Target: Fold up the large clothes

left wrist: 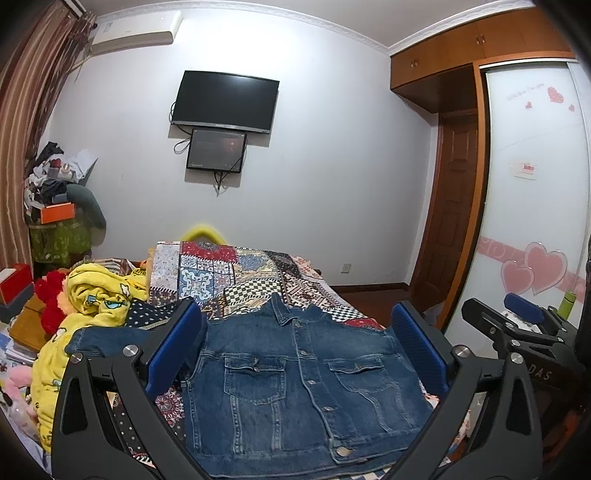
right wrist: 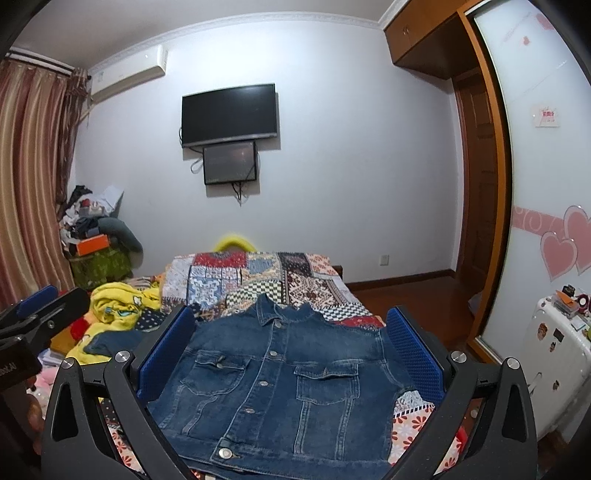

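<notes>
Left gripper: jaws spread wide apart, holding nothing, blue pads framing a denim jacket from above and behind. Right gripper: likewise wide apart, nothing between the pads, hovering over the same jacket. Both held level side by side, pointing along the bed toward the far wall; each visible at the edge of the other's view (right one at the far right of the left view, with the letters "DAS" legible on its body; left one at the far left of the right view, with a partly cut label, unreadable for sure).

Jacket: spread flat on the patchwork bedspread, front up, buttoned, collar away from the cameras, hem nearest; one sleeve stretched out to the left, toward a yellow cartoon-print blanket heaped beside it. Right sleeve not in sight.

Writing elsewhere: small red-printed sticker on the frosted wardrobe door, characters too small to read; pink script near the door's top, also unreadable; heart decals lower down.

On the wall: black television, smaller screen just beneath it, air conditioner high at the left beside striped curtains.

Containers: orange box on a cluttered pile in the left corner, contents hidden; white suitcase at the right with small items on top.
</notes>
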### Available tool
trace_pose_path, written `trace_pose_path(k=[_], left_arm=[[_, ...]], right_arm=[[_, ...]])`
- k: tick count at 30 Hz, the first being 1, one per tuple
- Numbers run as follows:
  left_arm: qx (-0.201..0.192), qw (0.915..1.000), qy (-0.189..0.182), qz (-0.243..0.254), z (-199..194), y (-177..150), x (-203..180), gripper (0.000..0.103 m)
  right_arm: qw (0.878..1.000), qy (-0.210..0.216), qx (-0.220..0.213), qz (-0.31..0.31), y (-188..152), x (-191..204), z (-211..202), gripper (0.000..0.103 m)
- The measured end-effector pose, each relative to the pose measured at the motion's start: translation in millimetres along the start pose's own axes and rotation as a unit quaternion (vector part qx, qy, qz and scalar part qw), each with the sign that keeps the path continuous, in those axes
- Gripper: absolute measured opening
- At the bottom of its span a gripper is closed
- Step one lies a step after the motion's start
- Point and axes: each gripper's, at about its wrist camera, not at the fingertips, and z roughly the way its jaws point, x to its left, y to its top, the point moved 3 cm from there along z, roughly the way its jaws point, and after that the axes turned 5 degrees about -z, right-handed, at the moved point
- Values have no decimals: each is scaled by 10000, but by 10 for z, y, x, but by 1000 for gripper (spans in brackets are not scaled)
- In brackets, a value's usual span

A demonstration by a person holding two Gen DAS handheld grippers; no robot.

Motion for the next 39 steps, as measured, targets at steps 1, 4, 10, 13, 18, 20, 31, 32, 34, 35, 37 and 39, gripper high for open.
trace_pose_path(k=[1,4,10,13,18,20,31,32,34,35,37,39], left_arm=[[13,10000,32,-15,47,1,45,103],[58,9999,113,-65,214,11,194,103],[243,9971,721,-96,681,-31,633,103],[603,9944,838,-207,988,-130,969,103],[989,9880,1111,-406,1363,-333,1558,103],[1060,9847,1288,-508,1458,-434,1838,103],[2484,9318,1262,-2328,1929,-1115,3293,103],[2582,9207,1230,-2656,1964,-1217,3422,103],[2664,9083,1149,-3012,2029,-1343,3575,103],[2718,9004,1113,-3210,2068,-1411,3653,102],[2784,8883,1041,-3500,2143,-1498,3759,97],[2819,8772,935,-3773,2246,-1573,3866,95]], right_arm=[[10000,-22,49,6,-8,-3,53,103],[9997,-118,196,25,-36,-23,228,103],[9983,-162,561,76,-77,-106,683,103],[9969,-176,759,64,-118,-134,963,103],[9927,-69,1204,-25,-264,-146,1469,103],[9899,-14,1415,-130,-341,-130,1656,103],[9587,437,2752,-569,-883,27,2578,103],[9551,520,2865,-546,-922,37,2637,103],[9492,638,3038,-516,-967,61,2754,103],[9478,676,3075,-504,-982,65,2770,103],[9460,710,3126,-488,-1001,68,2816,103],[9448,733,3156,-492,-1003,80,2864,103]])
